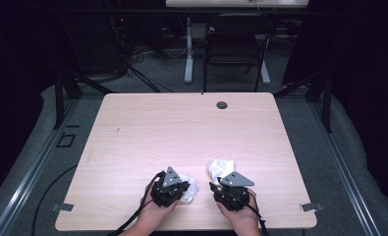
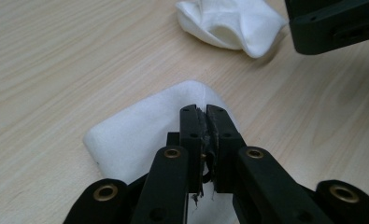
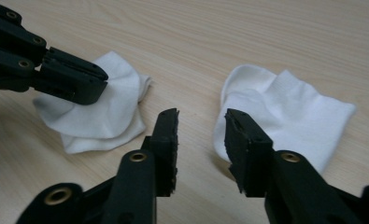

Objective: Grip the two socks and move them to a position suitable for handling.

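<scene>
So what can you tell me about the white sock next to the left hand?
The left white sock is a small, soft knit piece, thick and cottony looking, lying folded and a bit rumpled on the pale wooden table near its front edge. The left tongs are shut, pinching a raised fold of its fabric between the black tips. It lies apart from the other white sock further right.

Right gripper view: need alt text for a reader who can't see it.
The right gripper hangs with its black jaws apart over bare wooden table, nothing between them. A crumpled white sock lies just beyond the jaws to the right; to the left, the left gripper sits on a second white sock.
</scene>
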A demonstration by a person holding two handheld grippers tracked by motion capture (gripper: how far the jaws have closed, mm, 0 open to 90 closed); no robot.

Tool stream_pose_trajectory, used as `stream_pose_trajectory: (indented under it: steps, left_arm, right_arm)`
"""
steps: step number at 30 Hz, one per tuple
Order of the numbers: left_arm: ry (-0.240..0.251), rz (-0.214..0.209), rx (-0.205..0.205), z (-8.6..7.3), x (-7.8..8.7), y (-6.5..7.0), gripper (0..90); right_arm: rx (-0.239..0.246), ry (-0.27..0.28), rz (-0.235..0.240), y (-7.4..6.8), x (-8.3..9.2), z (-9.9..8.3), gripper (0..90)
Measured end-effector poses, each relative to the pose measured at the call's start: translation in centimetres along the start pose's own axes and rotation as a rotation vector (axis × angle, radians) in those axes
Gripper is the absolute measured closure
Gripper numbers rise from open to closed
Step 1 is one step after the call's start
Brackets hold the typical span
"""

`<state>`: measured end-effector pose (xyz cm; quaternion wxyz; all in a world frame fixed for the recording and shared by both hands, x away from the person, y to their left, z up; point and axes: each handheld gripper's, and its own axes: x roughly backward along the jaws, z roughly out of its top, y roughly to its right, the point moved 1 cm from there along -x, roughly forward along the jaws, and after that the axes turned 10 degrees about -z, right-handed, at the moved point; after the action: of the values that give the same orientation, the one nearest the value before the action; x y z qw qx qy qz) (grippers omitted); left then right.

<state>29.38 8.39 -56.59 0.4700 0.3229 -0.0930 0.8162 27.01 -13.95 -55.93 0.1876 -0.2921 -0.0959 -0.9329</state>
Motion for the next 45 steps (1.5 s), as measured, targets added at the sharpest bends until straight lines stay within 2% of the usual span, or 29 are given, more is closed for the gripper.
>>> stream_pose_trajectory:
  steps: [3,4,5,6,10,13,14,18,19,22,26,27,31,33,36,38,39,40,42,43,45]
  left_arm:
    - [0.009,0.007,-0.005,0.1,0.9,-0.3,85.9]
    - [0.009,0.007,-0.005,0.1,0.9,-0.3,85.9]
    - [0.017,0.006,-0.004,0.1,1.6,-0.5,86.0]
    - [0.017,0.006,-0.004,0.1,1.6,-0.5,86.0]
    - [0.048,0.015,0.014,0.0,2.5,-1.1,86.0]
    - [0.049,0.014,0.015,0.0,2.8,-1.3,86.0]
    - [0.056,0.016,0.017,-0.2,2.9,-1.4,86.0]
    - [0.055,0.016,0.019,-0.4,3.1,-1.5,86.0]
    - [0.047,0.021,0.025,-0.6,3.2,-1.6,86.0]
    - [0.03,0.03,0.023,-0.8,3.6,-1.9,85.9]
    - [0.023,0.049,0.019,-1.1,4.5,-2.4,85.9]
    - [0.02,0.062,0.031,-1.3,5.1,-2.8,85.8]
    - [0.014,0.081,0.053,-2.0,5.8,-3.6,85.7]
    - [0.018,0.087,0.069,-2.6,6.0,-4.0,85.5]
    - [0.026,0.104,0.073,-2.9,6.4,-4.3,84.7]
    - [0.061,0.1,0.095,-2.5,7.4,-4.5,83.8]
    - [0.061,0.1,0.095,-2.5,7.4,-4.5,83.2]
    - [0.099,0.111,0.093,-2.2,8.2,-4.5,83.0]
    - [0.102,0.108,0.091,-2.1,8.3,-4.5,81.9]
    - [0.105,0.12,0.072,-2.1,8.4,-4.4,80.9]
    - [0.104,0.122,0.064,-2.1,8.4,-4.3,79.7]
  right_arm:
    - [0.017,-0.006,0.059,-0.7,-0.6,0.2,79.8]
    - [0.017,-0.006,0.059,-0.7,-0.6,0.2,79.8]
    - [0.042,-0.02,0.09,-1.3,-1.1,0.5,85.5]
    - [0.042,-0.02,0.09,-1.3,-1.1,0.5,85.5]
    - [0.071,-0.038,0.158,-2.8,-2.8,1.2,90.0]
    - [0.085,-0.053,0.175,-3.4,-3.4,1.3,90.0]
    - [0.103,-0.069,0.184,-4.0,-3.9,1.1,90.0]
    - [0.136,-0.089,0.175,-4.5,-4.4,0.8,90.0]
    - [0.134,-0.115,0.167,-4.4,-4.7,0.5,90.0]
    - [0.117,-0.119,0.171,-4.1,-4.8,0.4,90.0]
    - [0.129,-0.118,0.166,-4.2,-4.7,0.3,90.0]
    - [0.133,-0.124,0.168,-4.2,-4.7,0.3,90.0]
    - [0.149,-0.122,0.161,-4.3,-4.6,0.2,90.0]
    - [0.149,-0.119,0.159,-4.3,-4.6,0.2,90.0]
    - [0.146,-0.119,0.161,-4.3,-4.6,0.2,90.0]
    - [0.154,-0.121,0.159,-4.3,-4.5,0.2,90.0]
    - [0.158,-0.122,0.161,-4.4,-4.5,0.2,90.0]
    - [0.16,-0.123,0.162,-4.4,-4.5,0.2,90.0]
    - [0.161,-0.123,0.162,-4.3,-4.5,0.2,90.0]
    - [0.159,-0.12,0.163,-4.3,-4.5,0.2,90.0]
    - [0.159,-0.12,0.163,-4.3,-4.5,0.2,90.0]
